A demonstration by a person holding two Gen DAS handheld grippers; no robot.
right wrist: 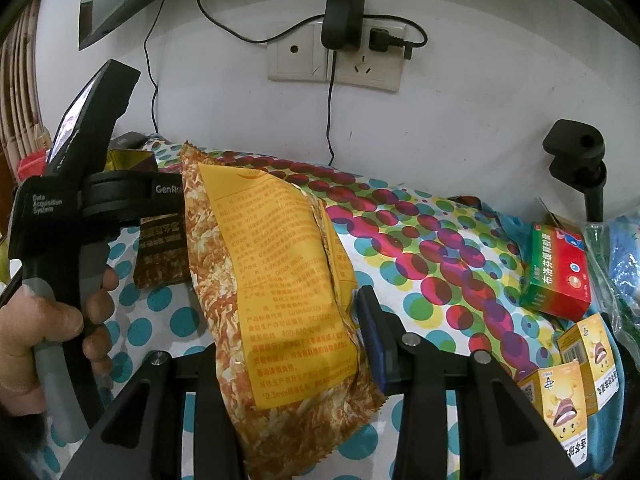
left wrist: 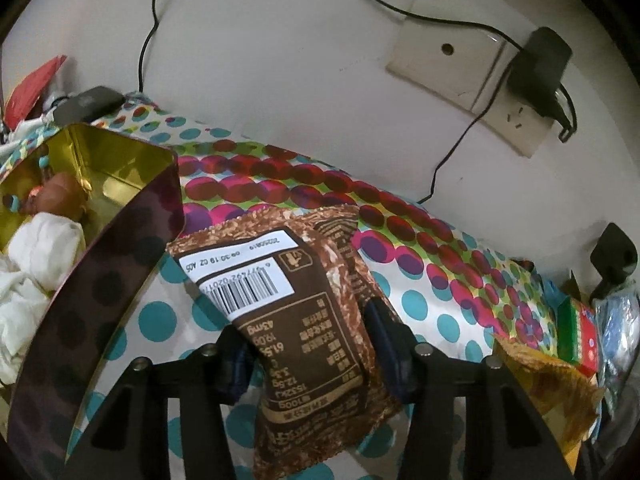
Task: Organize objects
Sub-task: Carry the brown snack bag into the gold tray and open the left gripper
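snacks: one brown foil packet [left wrist: 304,344] pinched by left gripper [left wrist: 308,344], one yellow crinkly packet [right wrist: 288,300] clamped by right gripper [right wrist: 292,332] | boxes: two yellow cartons [right wrist: 568,392], one red-green carton [right wrist: 558,272] | surface: dotted cloth [right wrist: 420,248], white wall [right wrist: 460,128]

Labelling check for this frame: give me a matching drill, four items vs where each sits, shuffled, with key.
Items:
1. brown snack packet
2. yellow snack packet
3. green and red box
4. white cloth

Places:
A. inside the gold-lined tin
B. between the right tongs
C. lying on the dotted cover, far right
D. between the left tongs

Pairs: 1-D, 2-B, 3-C, 4-A
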